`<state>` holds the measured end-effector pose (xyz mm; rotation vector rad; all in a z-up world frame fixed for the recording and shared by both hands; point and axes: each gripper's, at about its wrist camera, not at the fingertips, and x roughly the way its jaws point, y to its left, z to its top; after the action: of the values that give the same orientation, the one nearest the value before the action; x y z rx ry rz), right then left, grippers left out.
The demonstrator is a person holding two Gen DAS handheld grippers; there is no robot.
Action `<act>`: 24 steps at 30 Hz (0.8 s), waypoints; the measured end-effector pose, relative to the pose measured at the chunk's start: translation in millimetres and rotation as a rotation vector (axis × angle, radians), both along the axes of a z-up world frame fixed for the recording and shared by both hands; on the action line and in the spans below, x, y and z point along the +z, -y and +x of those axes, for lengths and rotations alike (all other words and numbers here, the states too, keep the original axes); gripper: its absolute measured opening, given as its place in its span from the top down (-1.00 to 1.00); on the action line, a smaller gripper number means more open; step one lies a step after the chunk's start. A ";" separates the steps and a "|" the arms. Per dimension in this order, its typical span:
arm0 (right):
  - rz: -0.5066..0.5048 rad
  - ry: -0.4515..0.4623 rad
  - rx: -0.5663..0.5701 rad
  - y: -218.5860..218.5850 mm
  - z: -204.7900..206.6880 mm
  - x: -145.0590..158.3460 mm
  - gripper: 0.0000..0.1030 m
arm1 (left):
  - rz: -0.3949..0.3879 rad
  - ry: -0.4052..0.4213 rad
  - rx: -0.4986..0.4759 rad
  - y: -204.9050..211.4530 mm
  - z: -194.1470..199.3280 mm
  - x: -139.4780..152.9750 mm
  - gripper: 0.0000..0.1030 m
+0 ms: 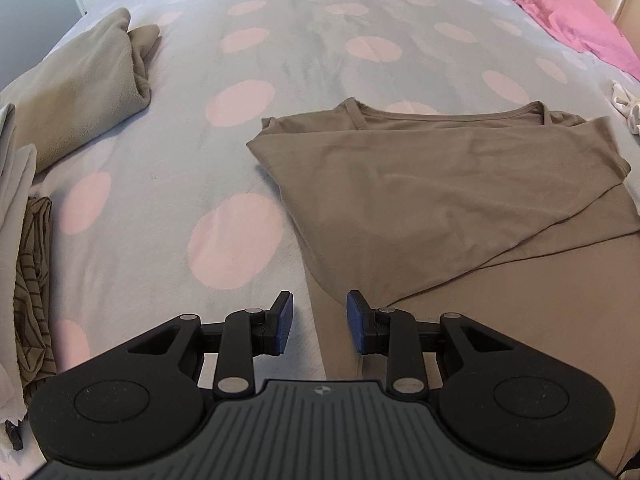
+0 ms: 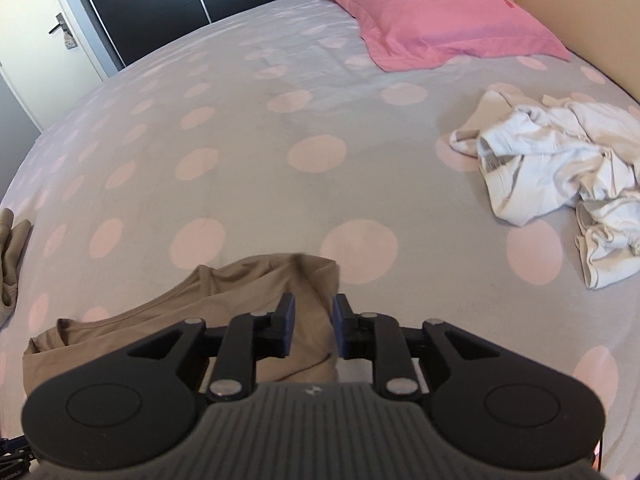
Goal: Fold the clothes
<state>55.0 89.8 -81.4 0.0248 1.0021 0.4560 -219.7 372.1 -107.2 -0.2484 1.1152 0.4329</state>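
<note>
A tan T-shirt [image 1: 440, 184] lies on the bed, its right side folded over to the left, neckline at the far end. My left gripper [image 1: 319, 322] is open just above the shirt's near left edge, holding nothing. In the right wrist view the same shirt [image 2: 168, 320] lies below my right gripper [image 2: 314, 328], which is open over the shirt's far right corner with cloth showing between the fingers but not pinched.
The bed has a grey cover with pink dots [image 1: 240, 128]. A folded beige garment [image 1: 80, 88] and a striped one [image 1: 34, 288] lie at the left. A crumpled white pile [image 2: 560, 168] lies right. A pink pillow [image 2: 432, 12] is at the headboard.
</note>
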 end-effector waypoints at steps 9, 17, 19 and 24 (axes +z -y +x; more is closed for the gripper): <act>-0.065 -0.043 0.013 -0.3 6.1 -33.9 0.02 | 0.087 0.016 -0.165 28.5 3.2 0.8 0.30; -0.069 -0.086 0.003 -12.3 16.3 -51.8 0.07 | 0.189 -0.049 -0.322 51.2 2.5 -12.1 0.24; -0.064 -0.089 -0.002 -11.8 19.0 -52.4 0.07 | 0.243 -0.081 -0.348 56.4 3.7 -18.8 0.24; -0.002 -0.151 -0.060 -5.4 28.9 -55.1 0.17 | 0.340 -0.090 -0.374 64.1 7.5 -26.7 0.70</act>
<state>84.0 95.2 -136.5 0.0884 1.1472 0.4027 -212.2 308.0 -133.9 0.2783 1.1264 0.2938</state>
